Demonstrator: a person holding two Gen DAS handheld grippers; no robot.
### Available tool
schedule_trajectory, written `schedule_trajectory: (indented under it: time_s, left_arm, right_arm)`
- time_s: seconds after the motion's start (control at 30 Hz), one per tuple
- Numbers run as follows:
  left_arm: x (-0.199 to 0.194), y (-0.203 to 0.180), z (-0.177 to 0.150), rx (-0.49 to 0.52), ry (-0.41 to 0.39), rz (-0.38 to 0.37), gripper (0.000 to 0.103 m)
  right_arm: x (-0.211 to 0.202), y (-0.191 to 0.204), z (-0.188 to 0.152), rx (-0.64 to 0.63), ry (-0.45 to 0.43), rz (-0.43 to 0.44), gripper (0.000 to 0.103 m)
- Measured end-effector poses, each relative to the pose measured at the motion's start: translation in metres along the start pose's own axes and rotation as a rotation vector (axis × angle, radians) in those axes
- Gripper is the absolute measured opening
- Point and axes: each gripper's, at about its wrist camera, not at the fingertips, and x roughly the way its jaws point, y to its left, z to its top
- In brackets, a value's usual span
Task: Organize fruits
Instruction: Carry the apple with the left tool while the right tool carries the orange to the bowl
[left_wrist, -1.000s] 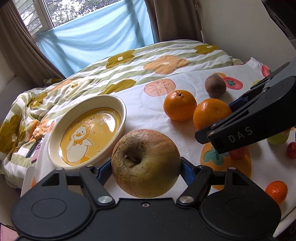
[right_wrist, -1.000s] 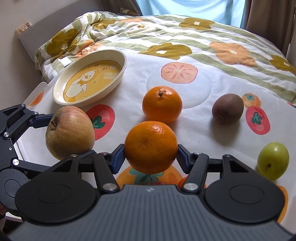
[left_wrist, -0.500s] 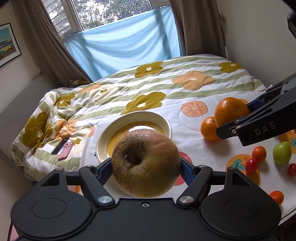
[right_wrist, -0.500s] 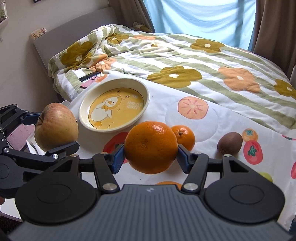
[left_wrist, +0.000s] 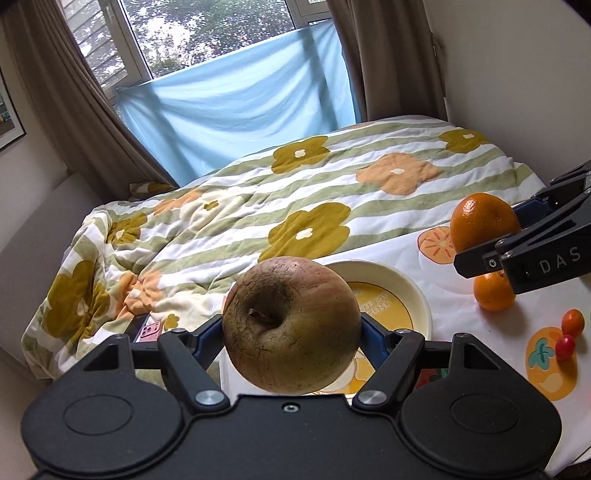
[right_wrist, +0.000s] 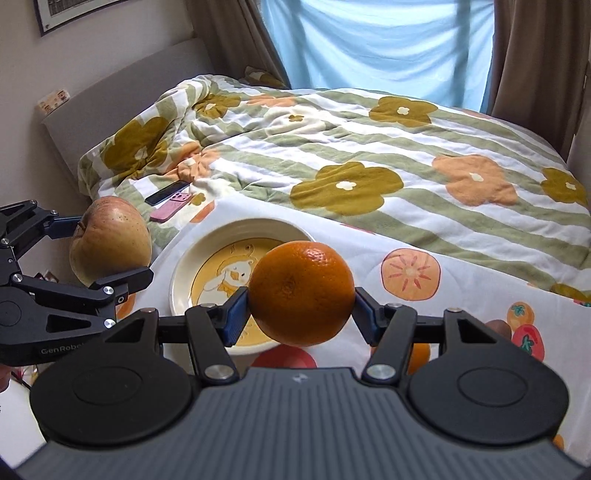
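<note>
Soft daylight from the window (left_wrist: 207, 33), mild glare there, sharp focus, strong fisheye bending at edges.

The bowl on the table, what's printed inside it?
A white cartoon duck on a yellow ground inside the cream bowl, clearest in the right wrist view.

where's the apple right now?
The apple is clamped in the left gripper, held in the air over the near-left edge of the duck bowl; in the right wrist view it sits far left, beside the gripped orange.
</note>
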Motion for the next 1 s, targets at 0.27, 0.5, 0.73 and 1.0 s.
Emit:
schedule_trajectory:
  time_s: [0.27, 0.5, 0.73, 1.0]
  left_arm:
    - [0.066, 0.02, 0.016, 0.099, 0.005, -0.108, 0.079]
    - [0.124, 0.025, 0.014, 0.182, 0.046, -0.2, 0.079]
    - [0.161, 0.007, 0.004, 0.283, 0.055, -0.23, 0.079]
    - [0.177, -0.008, 0.001, 0.354, 0.058, -0.271, 0.079]
  right_arm:
    - [0.05, 0.01, 0.025, 0.093, 0.003, -0.099, 0.074]
    - [0.091, 0.01, 0.037, 0.114, 0.023, -0.172, 0.074]
    - [0.12, 0.01, 0.04, 0.15, 0.059, -0.223, 0.074]
    - [0.134, 0.007, 0.039, 0.17, 0.092, -0.246, 0.074]
